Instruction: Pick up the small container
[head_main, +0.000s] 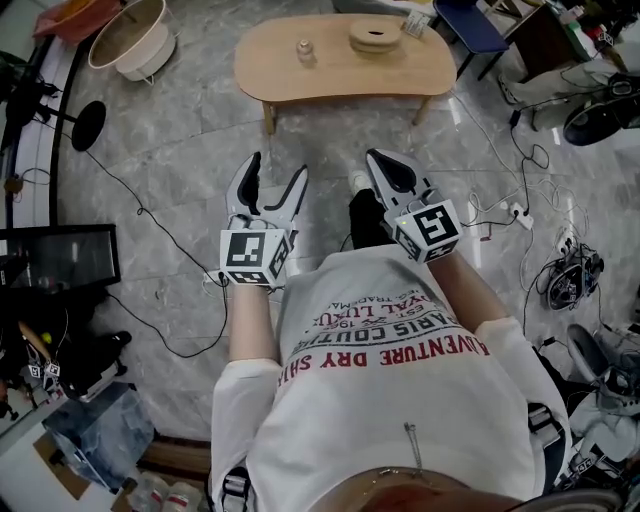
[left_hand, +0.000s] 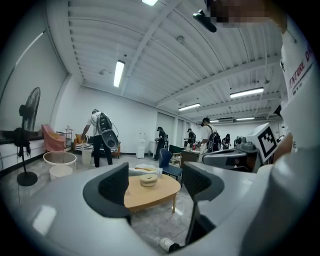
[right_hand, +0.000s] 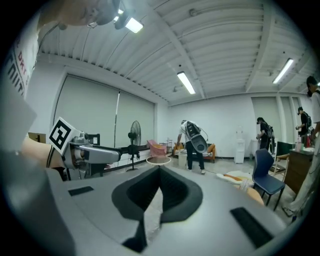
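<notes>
Two grippers hang near our chest as we stand on the grey stone floor (head_main: 170, 150), well apart from the low wooden table (head_main: 340, 78) ahead. The small container (head_main: 305, 50) stands upright on the left half of that tabletop. It sits clear of the round wooden piece (head_main: 376, 37) to its right, and nothing touches it. The left gripper (head_main: 275, 172) has its jaws spread wide and empty. Its own view shows only the distant table and the round wooden piece (left_hand: 148, 180) in the gap between the dark pads (left_hand: 114, 186). We cannot pick out the container itself there. The right gripper (head_main: 385, 165) has its jaws drawn together at the tips with nothing caught between them, and its own view confirms this. In it the two pads (right_hand: 172, 192) meet in a narrow seam and point away across the room, where people work in the background. We judge the task to be at its very start: the approach is in hand and no reach has begun. The open left gripper looks like the one made ready, though we cannot be sure. The next move calls for stepping up to the table and lowering the open jaws level with the container, one pad on each side. Only then should they close, gently, since so small and narrow a thing may well tip or skid on the smooth wood.
</notes>
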